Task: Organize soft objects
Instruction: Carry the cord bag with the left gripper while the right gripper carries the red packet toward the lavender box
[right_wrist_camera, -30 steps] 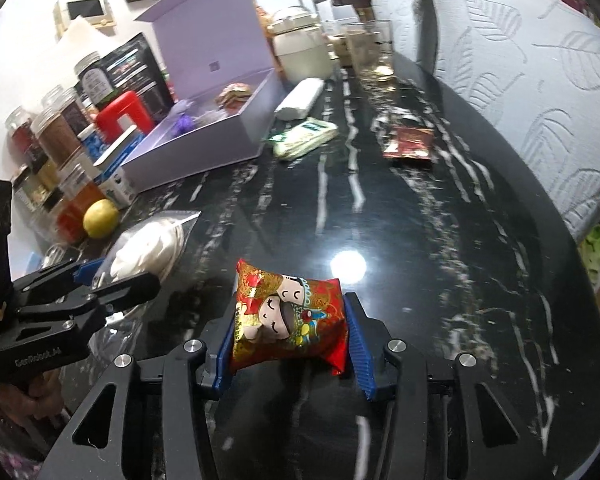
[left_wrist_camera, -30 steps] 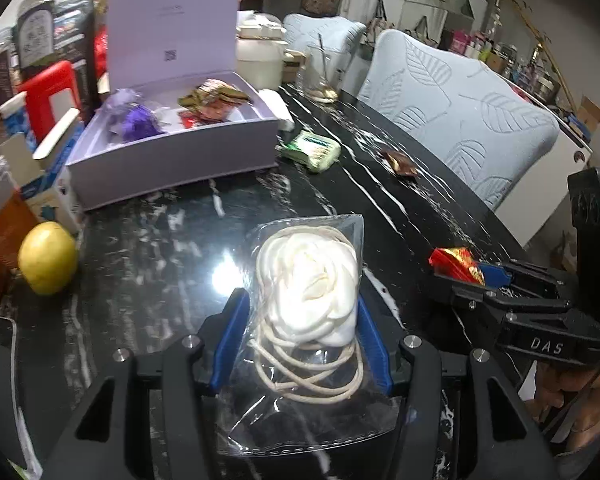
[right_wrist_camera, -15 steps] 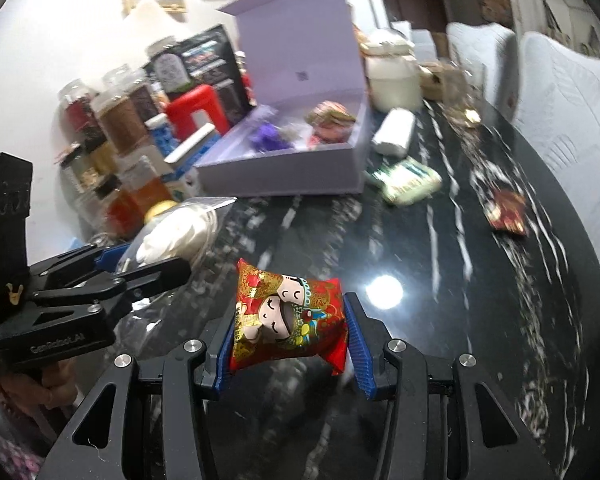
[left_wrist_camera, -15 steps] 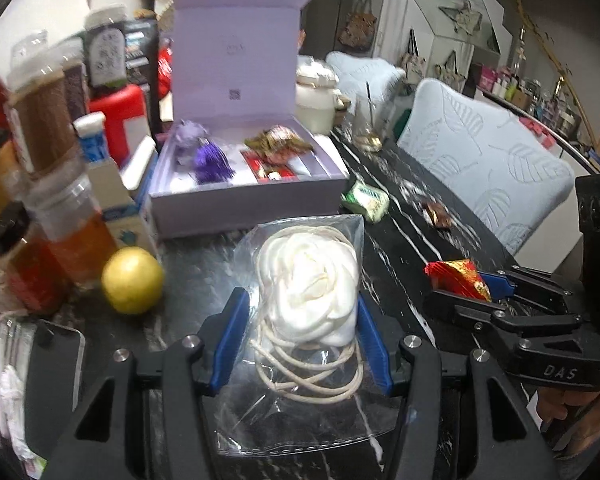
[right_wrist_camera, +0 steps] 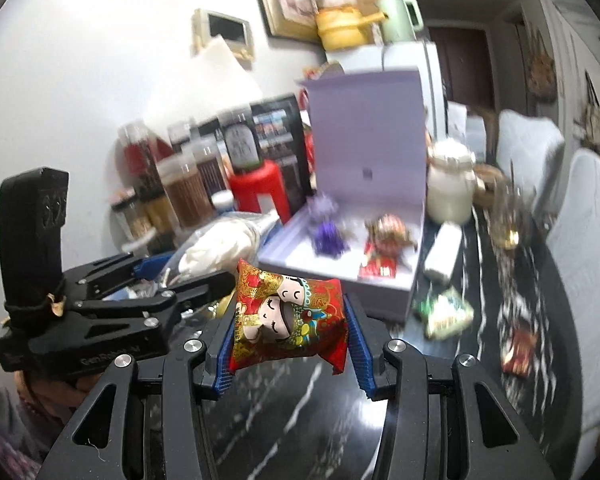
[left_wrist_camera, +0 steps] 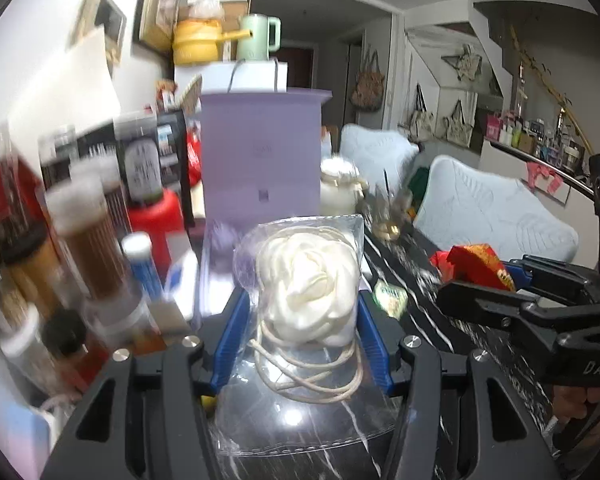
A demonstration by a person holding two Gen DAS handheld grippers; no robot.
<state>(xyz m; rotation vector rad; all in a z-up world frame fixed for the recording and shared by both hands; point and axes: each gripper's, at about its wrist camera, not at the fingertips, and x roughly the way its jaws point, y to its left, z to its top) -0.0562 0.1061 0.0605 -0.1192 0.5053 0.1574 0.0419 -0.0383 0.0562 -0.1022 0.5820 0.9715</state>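
Note:
My left gripper (left_wrist_camera: 300, 340) is shut on a clear bag holding a white fabric rose (left_wrist_camera: 312, 284) with a coiled cord, lifted above the black marble table (left_wrist_camera: 452, 320). My right gripper (right_wrist_camera: 290, 344) is shut on a red pouch (right_wrist_camera: 288, 320) printed with two cartoon figures. Each gripper shows in the other's view, side by side: the left gripper (right_wrist_camera: 204, 280) at the left, the right gripper (left_wrist_camera: 480, 280) at the right. Ahead lies an open lilac box (right_wrist_camera: 340, 276) with its lid (left_wrist_camera: 260, 160) upright. Inside it are a purple sachet (right_wrist_camera: 328, 236) and a gold-red packet (right_wrist_camera: 388, 236).
Jars and bottles (left_wrist_camera: 80, 240) crowd the left side, with a red container (right_wrist_camera: 256, 192) behind. A cream pot (right_wrist_camera: 448, 188), a white roll (right_wrist_camera: 444, 252), a green packet (right_wrist_camera: 444, 312) and a small red packet (right_wrist_camera: 518, 352) lie right of the box. Padded chairs (left_wrist_camera: 492, 212) line the right edge.
Both grippers have risen and tipped upward with their loads still held. The lilac box now sits closer and more centred, and more of the wall and shelves shows.

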